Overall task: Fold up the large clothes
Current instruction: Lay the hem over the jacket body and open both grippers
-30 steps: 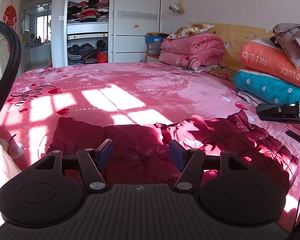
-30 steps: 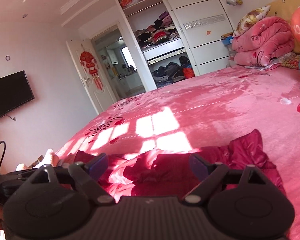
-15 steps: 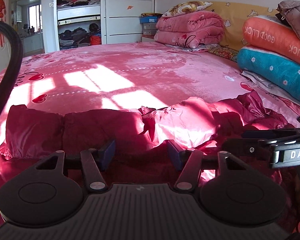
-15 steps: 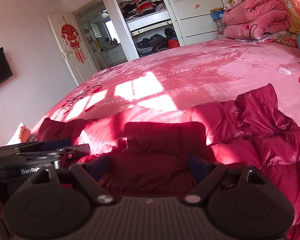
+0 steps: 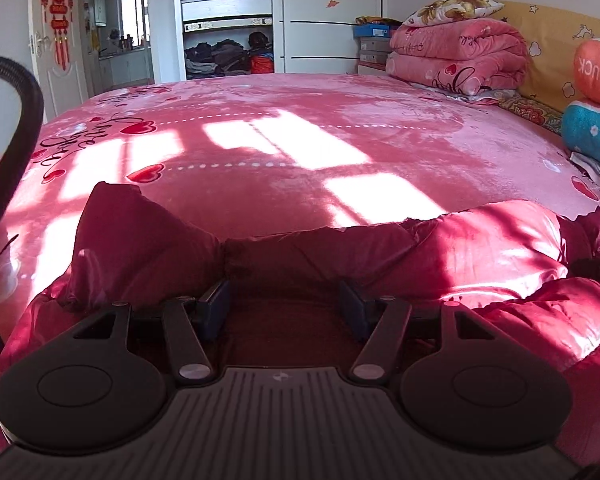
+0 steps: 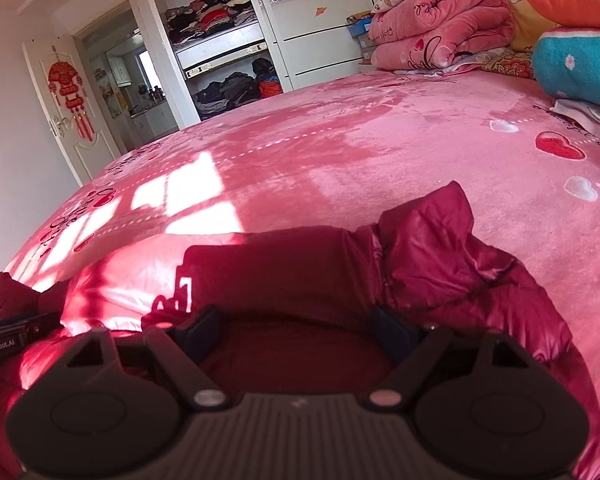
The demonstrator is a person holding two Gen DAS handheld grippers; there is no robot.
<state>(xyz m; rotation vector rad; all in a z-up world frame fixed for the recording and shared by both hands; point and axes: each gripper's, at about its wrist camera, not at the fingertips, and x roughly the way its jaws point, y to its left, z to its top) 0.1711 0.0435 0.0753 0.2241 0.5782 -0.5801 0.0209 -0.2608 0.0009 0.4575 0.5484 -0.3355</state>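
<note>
A dark red puffy down jacket (image 5: 480,248) lies crumpled along the near edge of the pink bed (image 5: 284,128); it also shows in the right wrist view (image 6: 440,256). My left gripper (image 5: 284,304) is open, low over the jacket's left part, with fabric lying between its fingers. My right gripper (image 6: 296,328) is open, low over the jacket's right part, next to a raised fold. Each gripper's body shows at the edge of the other's view. Neither is closed on the cloth.
Folded pink blankets (image 5: 456,56) and stacked pillows (image 5: 596,100) line the headboard on the right. An open wardrobe with clothes (image 5: 224,20) and a doorway (image 5: 116,40) stand beyond the bed. A black cable (image 5: 16,120) arcs at the left.
Both grippers have dropped down and forward onto the jacket. The jacket now fills the lower part of both views. The jaws stayed open.
</note>
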